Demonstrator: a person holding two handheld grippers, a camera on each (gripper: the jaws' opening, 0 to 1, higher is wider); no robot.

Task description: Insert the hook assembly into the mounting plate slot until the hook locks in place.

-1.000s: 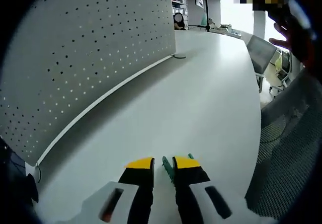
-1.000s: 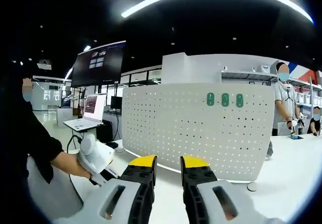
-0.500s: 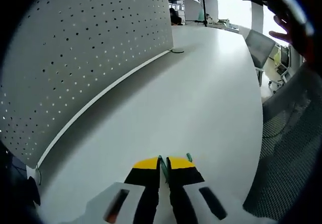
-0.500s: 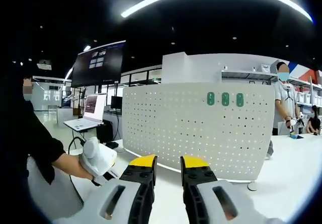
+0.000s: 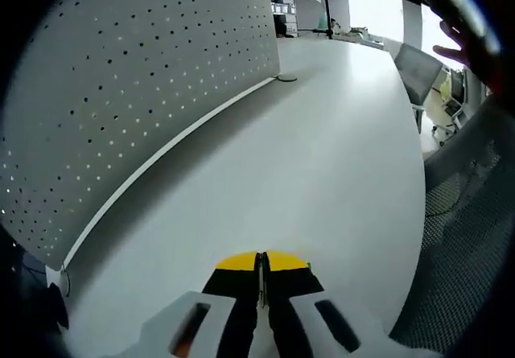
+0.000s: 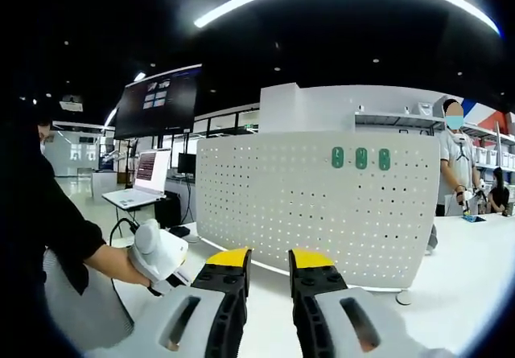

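The white pegboard mounting plate (image 5: 137,76) stands upright along the left of the table in the left gripper view. My left gripper (image 5: 261,263) rests low over the table with its yellow-tipped jaws pressed together on a thin green hook piece (image 5: 260,284), which is mostly hidden. The right gripper view faces the pegboard (image 6: 322,205) head-on, with three green hooks (image 6: 360,158) mounted near its top. My right gripper (image 6: 269,263) is open and holds nothing. The left gripper (image 6: 157,253) appears there at lower left in a person's hand.
The white table (image 5: 322,149) stretches ahead to the right of the board. A mesh chair (image 5: 467,237) stands at the table's right edge. A laptop (image 6: 149,177) and a monitor (image 6: 157,100) are at the left. A person (image 6: 455,165) stands behind the board.
The left jaws have come together on the green hook piece, which lay between them a second ago. The right gripper has stayed as it was.
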